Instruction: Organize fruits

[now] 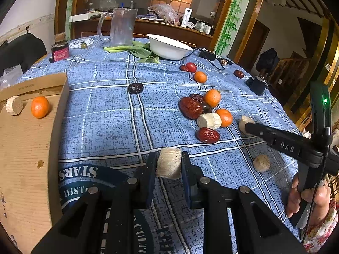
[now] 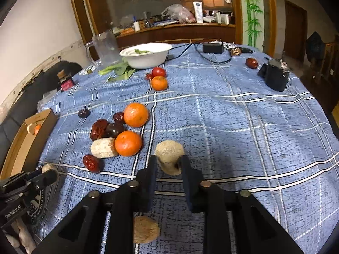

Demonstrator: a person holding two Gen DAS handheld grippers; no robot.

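Observation:
My left gripper (image 1: 169, 165) is shut on a pale sugarcane chunk (image 1: 169, 163), held just above the blue cloth. My right gripper (image 2: 168, 165) is shut on another pale chunk (image 2: 169, 155); it also shows in the left wrist view (image 1: 245, 124). A pile of oranges (image 2: 128, 143), red dates (image 2: 98, 129) and a pale chunk (image 2: 103, 148) lies left of my right gripper. A cardboard box (image 1: 25, 148) at the left holds an orange (image 1: 39, 107) and a pale chunk (image 1: 14, 105). A loose chunk (image 2: 146, 229) lies under my right gripper.
A white bowl (image 1: 169, 47), greens (image 1: 135, 50) and a clear pitcher (image 1: 121, 26) stand at the far side. A tomato (image 2: 159, 72), an orange (image 2: 159, 83), a lone date (image 2: 251, 63), a dark date (image 1: 135, 88), a black object (image 2: 274, 77) and cables (image 2: 211, 48) lie on the cloth.

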